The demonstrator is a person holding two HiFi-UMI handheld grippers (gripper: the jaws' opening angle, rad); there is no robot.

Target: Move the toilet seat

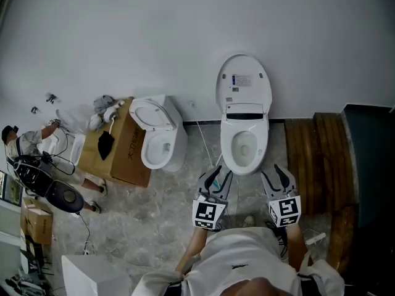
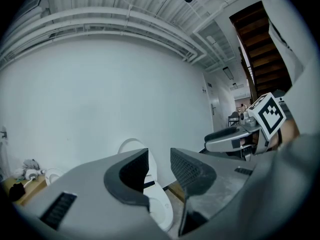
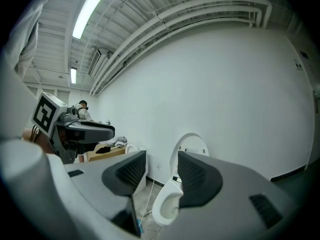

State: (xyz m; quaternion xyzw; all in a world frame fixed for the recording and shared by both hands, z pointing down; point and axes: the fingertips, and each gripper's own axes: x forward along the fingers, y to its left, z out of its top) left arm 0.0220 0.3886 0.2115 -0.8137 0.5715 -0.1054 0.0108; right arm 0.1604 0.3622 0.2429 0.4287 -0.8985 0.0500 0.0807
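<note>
White toilet against the wall, straight ahead of both grippers. Lid raised and leaning on the wall. Seat down on the bowl, as far as can be seen, with nothing touching it.

Left gripper and right gripper side by side above the marble floor, just before the bowl's front and apart from it. Both pointed toward the wall, nearly level.

In the left gripper view, fingers drawn in to a narrow gap, nothing held, only the toilet far behind. Same on the right: fingers close together, empty, with the lid and bowl in the gap behind.

Second toilet to the left, beside a cardboard box. Person further left, near the wall. Wooden steps at the right.
</note>
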